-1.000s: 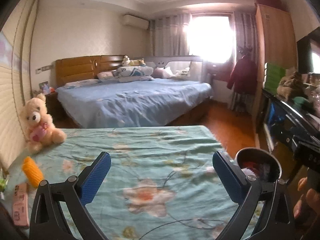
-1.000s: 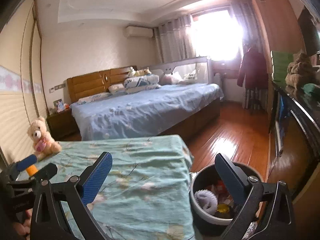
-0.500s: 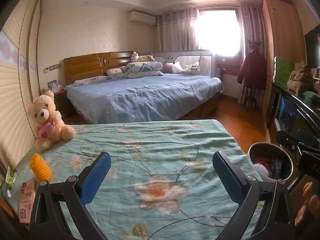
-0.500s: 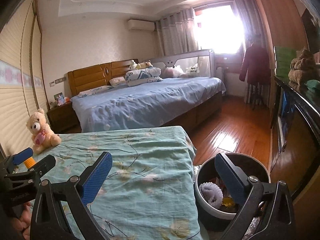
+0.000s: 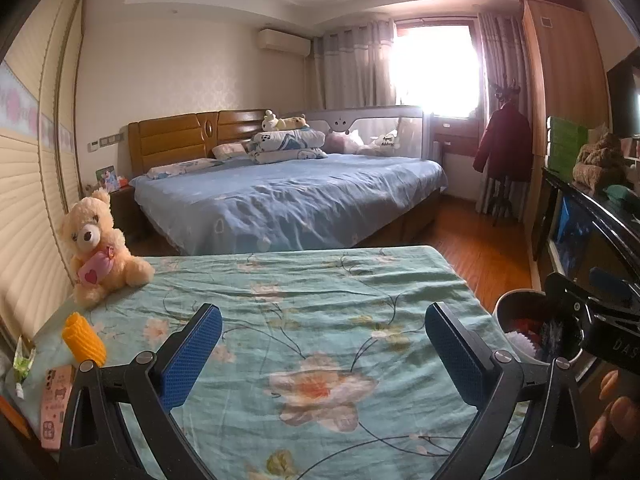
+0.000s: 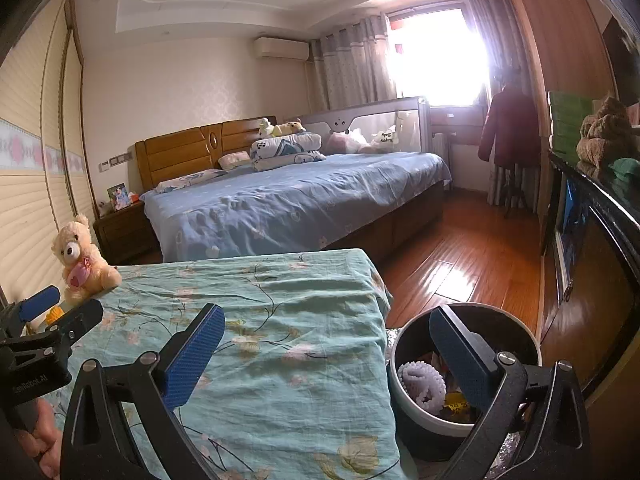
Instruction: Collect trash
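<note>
Trash items remain at the left edge of the tabletop (image 5: pixel 320 344): an orange corrugated piece (image 5: pixel 83 338), a pink carton (image 5: pixel 56 406) and a green wrapper (image 5: pixel 22 360). Both left tongs (image 5: pixel 323 354) and right tongs (image 6: pixel 326 354) are released and carry nothing. The bin (image 6: pixel 404 392), already partly filled, stands on the floor beside the tabletop. A reach phase is judged to be in hand; next, the left tongs must be aligned with one item and clenched.

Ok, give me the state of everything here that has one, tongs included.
left tongs: open, empty
right tongs: open, empty
trash bin: uncovered, trash inside
teddy bear: sitting upright on the floral cloth
orange item: lying on the cloth, not picked up
curtains: drawn apart
</note>
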Available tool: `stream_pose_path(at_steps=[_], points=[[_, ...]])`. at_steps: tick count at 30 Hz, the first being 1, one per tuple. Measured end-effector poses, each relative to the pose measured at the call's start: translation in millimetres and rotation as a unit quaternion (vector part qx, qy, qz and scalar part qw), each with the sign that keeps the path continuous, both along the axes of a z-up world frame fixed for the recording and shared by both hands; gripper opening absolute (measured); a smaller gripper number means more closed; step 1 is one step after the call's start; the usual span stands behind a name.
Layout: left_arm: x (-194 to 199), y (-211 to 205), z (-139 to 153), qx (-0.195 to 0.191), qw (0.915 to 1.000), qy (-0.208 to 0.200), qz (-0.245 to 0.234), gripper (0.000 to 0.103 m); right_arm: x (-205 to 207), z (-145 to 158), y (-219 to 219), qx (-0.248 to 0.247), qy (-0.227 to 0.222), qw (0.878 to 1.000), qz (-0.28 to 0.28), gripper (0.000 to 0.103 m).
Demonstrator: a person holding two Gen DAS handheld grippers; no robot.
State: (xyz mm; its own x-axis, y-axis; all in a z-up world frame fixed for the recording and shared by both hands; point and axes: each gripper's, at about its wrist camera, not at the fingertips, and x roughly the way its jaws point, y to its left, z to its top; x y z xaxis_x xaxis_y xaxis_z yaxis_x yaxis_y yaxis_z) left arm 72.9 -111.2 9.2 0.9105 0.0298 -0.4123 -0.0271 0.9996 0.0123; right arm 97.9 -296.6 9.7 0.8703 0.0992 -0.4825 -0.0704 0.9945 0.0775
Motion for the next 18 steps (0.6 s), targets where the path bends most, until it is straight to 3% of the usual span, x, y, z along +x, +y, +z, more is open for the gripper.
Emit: stream_pose_path(at_steps=[18], points=[[4.0,2.1,-0.8,-0.001,1.0000,0.003,-0.005,0.102,-0.2,-1.9,-0.3,0.001,0.003,1.000,0.002,0.103]])
